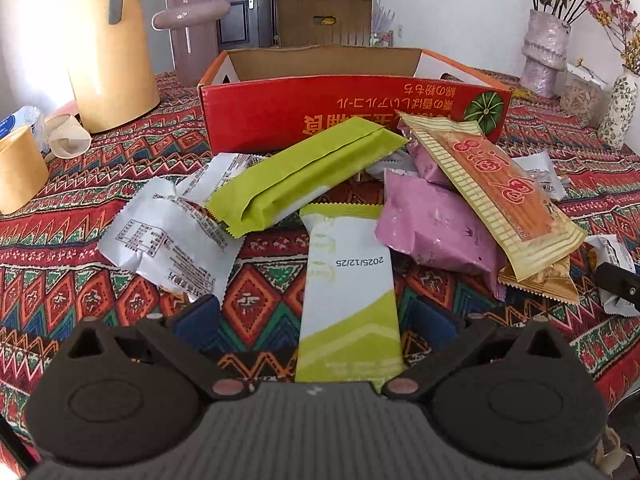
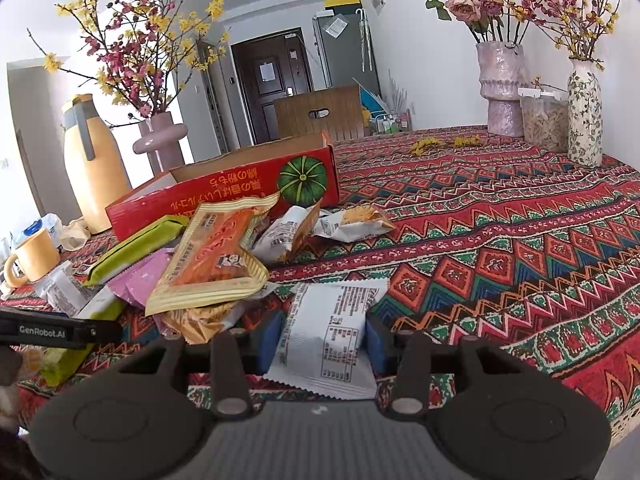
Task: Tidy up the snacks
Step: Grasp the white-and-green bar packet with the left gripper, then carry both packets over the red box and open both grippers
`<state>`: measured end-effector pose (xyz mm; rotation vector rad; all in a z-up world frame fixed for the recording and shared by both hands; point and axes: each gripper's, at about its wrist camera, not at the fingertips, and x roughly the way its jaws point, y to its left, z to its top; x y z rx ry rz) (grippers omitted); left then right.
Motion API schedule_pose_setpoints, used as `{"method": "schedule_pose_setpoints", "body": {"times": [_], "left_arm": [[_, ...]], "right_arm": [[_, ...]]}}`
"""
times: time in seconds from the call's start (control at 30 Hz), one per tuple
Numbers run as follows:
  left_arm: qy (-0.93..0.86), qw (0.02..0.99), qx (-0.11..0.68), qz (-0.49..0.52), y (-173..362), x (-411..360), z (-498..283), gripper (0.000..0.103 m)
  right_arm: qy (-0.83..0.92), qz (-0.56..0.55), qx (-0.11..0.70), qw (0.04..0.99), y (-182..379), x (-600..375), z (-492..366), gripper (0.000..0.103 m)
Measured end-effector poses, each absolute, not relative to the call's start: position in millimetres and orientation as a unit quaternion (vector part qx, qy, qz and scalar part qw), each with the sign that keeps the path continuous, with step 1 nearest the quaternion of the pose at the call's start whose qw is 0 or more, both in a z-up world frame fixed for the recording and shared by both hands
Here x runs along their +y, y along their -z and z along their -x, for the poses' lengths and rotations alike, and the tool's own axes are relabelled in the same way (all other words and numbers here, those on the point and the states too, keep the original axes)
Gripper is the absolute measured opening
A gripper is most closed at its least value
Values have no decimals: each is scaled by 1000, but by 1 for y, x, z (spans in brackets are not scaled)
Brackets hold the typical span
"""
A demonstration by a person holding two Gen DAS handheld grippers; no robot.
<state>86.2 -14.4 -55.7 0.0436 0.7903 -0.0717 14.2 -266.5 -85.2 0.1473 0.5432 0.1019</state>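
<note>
Through the left wrist camera, I am looking at the left tongs (image 1: 316, 320) standing wide, their blue pads well apart on either side of a white-and-green packet (image 1: 348, 296) that is lying flat on the bench (image 1: 80, 264). The pads are not pressing it, so I am judging this as a line-up for a grasp and not yet a hold. Beyond it the snack pile is sitting just in front of the red box (image 1: 340, 108): a lime green bar (image 1: 304, 168) is leaning across a white wrapper (image 1: 168, 236), and a pink pouch (image 1: 436, 228) is lying under an orange-and-cream packet (image 1: 496, 188). The box is lying open toward me, which makes it the likely place for the snacks; from here I am seeing nothing inside it.

Through the right wrist camera, I am seeing the right tongs (image 2: 324, 344) closed partway on a white snack packet (image 2: 328, 340), the blue pads touching its two sides and its printed face turned up. The packet is sitting low over the bench, beside the pile and not over the box, so I am reading it as gripped and waiting to be carried across. The left rig's black body (image 2: 56, 330) is poking in at the left edge.
</note>
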Motion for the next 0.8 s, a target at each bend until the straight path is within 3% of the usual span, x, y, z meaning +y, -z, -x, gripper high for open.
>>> {"method": "schedule_pose_setpoints", "body": {"times": [0.33,0.5,0.63,0.8], "left_arm": [[35,920,390,-26,55,-15,-88,102],[50,925,376,-28,52,-19,-81,80],[68,928,364,-30,48,-21,-75,40],[71,932,356,-22,48,-18,-70,39]], "right_arm": [[-51,-74,268,959,86,-265,-14,45],[-51,-74,268,959,87,-264,-14,45],[-51,-74,268,959,87,-264,-14,45],[-53,-74,268,959,87,-263,-14,45]]}}
